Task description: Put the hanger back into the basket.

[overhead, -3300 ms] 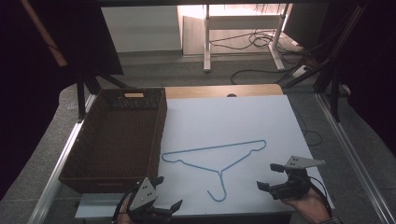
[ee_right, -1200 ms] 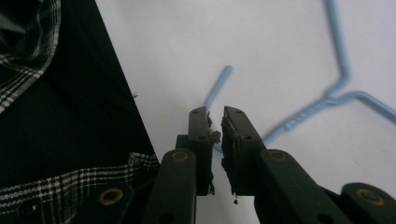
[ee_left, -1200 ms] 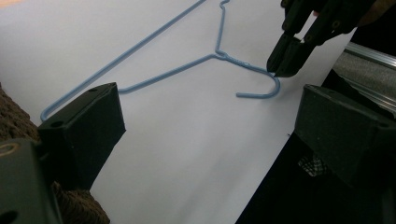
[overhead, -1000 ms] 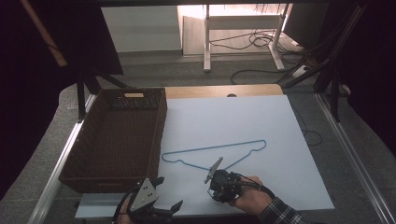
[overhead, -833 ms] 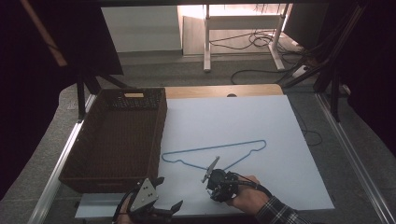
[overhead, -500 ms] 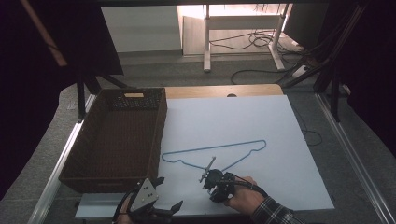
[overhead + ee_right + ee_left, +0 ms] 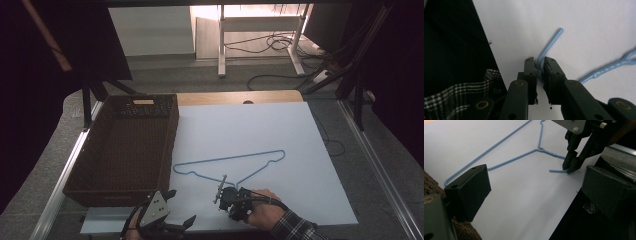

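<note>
Right gripper view: right tool (image 7: 539, 67) clamping hanger hook (image 7: 548, 47) near sheet edge.

In the high view the room is dim, and both side edges fall into almost full black. The strongest light comes from the far top centre, where the pale floor (image 7: 240, 12) is overexposed with glare. The large white sheet on the surface (image 7: 280, 135) is evenly lit and looks a little bluish. The dark brown woven basket (image 7: 125, 145) keeps little detail in its inside. The picture is soft and somewhat grainy.

In the left gripper view the near black jaws are blurred, and the thin light blue wire hanger (image 7: 506, 161) is sharper. In the right gripper view the hanger's wire (image 7: 549, 46) is out of focus, the white sheet is bright, and the left side is very dark.
</note>
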Demonstrator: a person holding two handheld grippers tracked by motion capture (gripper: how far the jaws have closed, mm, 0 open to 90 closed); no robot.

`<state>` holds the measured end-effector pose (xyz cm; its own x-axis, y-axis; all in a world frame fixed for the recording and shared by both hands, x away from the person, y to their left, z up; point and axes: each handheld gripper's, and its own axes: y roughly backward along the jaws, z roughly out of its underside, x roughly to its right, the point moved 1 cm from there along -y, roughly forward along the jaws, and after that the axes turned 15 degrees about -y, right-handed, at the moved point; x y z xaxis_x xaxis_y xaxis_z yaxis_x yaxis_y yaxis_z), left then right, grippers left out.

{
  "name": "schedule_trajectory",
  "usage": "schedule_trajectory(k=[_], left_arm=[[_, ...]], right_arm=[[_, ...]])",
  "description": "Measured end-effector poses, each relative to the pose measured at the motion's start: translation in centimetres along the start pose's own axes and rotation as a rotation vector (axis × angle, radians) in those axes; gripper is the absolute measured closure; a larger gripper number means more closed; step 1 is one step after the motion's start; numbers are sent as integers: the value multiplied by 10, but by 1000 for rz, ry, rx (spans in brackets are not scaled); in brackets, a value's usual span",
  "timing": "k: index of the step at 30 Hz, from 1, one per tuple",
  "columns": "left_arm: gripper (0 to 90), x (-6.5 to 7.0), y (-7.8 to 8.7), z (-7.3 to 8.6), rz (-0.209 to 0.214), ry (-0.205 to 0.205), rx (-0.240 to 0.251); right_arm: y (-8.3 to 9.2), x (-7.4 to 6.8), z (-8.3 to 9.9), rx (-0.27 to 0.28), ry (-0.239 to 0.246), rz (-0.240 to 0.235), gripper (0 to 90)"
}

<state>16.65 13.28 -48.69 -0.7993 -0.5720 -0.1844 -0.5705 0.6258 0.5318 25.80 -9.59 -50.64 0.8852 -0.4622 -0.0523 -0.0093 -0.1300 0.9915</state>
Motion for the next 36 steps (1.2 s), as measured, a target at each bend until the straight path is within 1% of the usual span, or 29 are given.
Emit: schedule_trajectory(k=[1, 2, 3, 4, 7, 8, 9, 10, 11, 13, 15, 16, 18, 19, 20, 22, 23, 24, 26, 27, 28, 29, 30, 31, 32, 33, 34, 35, 36], left_arm=[[84, 0, 0, 0, 0, 1, 0], [83, 0, 0, 0, 0, 1, 0], [84, 0, 0, 0, 0, 1, 1], [83, 0, 0, 0, 0, 1, 1], [84, 0, 0, 0, -1, 1, 2], [84, 0, 0, 0, -1, 1, 3], [83, 0, 1, 0, -1, 1, 3], [83, 0, 1, 0, -2, 2, 3], [83, 0, 1, 0, -2, 2, 3], [84, 0, 1, 0, -2, 3, 4], [83, -1, 1, 0, -2, 4, 4], [84, -1, 1, 0, -2, 5, 3], [84, 0, 1, 0, 0, 4, 1], [84, 0, 0, 0, 5, 5, -7], [84, 0, 0, 0, 5, 5, -7], [87, 0, -2, -1, 18, 8, -26], [87, 1, -3, -1, 18, 6, -35], [87, 2, -4, -2, 14, 3, -51], [85, 3, -9, -2, 12, 4, -82], [84, 3, -12, -3, 27, 4, -89], [76, 4, -15, -4, 41, -2, -92], [69, 4, -15, -4, 41, -2, -92], [70, 5, -20, -7, 47, -28, -117], [70, 5, -22, -8, 48, -52, -130], [72, 6, -31, -13, 35, -110, -157], [73, 6, -35, -15, 29, -136, -173], [77, 6, -35, -15, 29, -136, -173], [77, 4, -40, -18, 28, -163, -181], [100, 2, -46, -24, 23, -203, -191]], right_arm=[[0, -1, -1, -7, 18, 10, 816], [0, -1, -1, -7, 18, 10, 816], [0, -2, -2, -18, 49, 23, 831], [0, -3, -3, -23, 56, 25, 831], [-2, -3, -5, -32, 61, 13, 838], [-2, -3, -7, -50, 64, 11, 840], [-1, -3, -8, -59, 66, 22, 841], [-2, -3, -8, -59, 63, 9, 842], [-2, -3, -8, -59, 63, 9, 842], [-1, -1, -9, -77, 64, -1, 842], [-1, -1, -9, -69, 61, 9, 842], [0, 1, -8, -62, 50, -18, 843], [2, 2, -9, -73, 55, -22, 842], [5, 2, -8, -54, 48, -18, 842], [7, 2, -9, -53, 48, -20, 842], [11, 3, -9, -49, 46, -34, 844], [13, 4, -9, -41, 41, -54, 845], [16, 5, -10, -46, 46, -54, 848], [20, 6, -11, -34, 41, -87, 852], [23, 7, -11, -34, 47, -85, 854], [25, 8, -12, -33, 49, -97, 855], [25, 8, -12, -33, 49, -97, 855], [28, 9, -13, -30, 54, -110, 857], [28, 9, -13, -30, 54, -110, 857], [30, 10, -14, -32, 60, -117, 859], [31, 11, -14, -34, 63, -120, 859], [31, 11, -14, -34, 63, -120, 859], [32, 11, -15, -32, 64, -122, 859], [34, 12, -15, -30, 66, -132, 860]])
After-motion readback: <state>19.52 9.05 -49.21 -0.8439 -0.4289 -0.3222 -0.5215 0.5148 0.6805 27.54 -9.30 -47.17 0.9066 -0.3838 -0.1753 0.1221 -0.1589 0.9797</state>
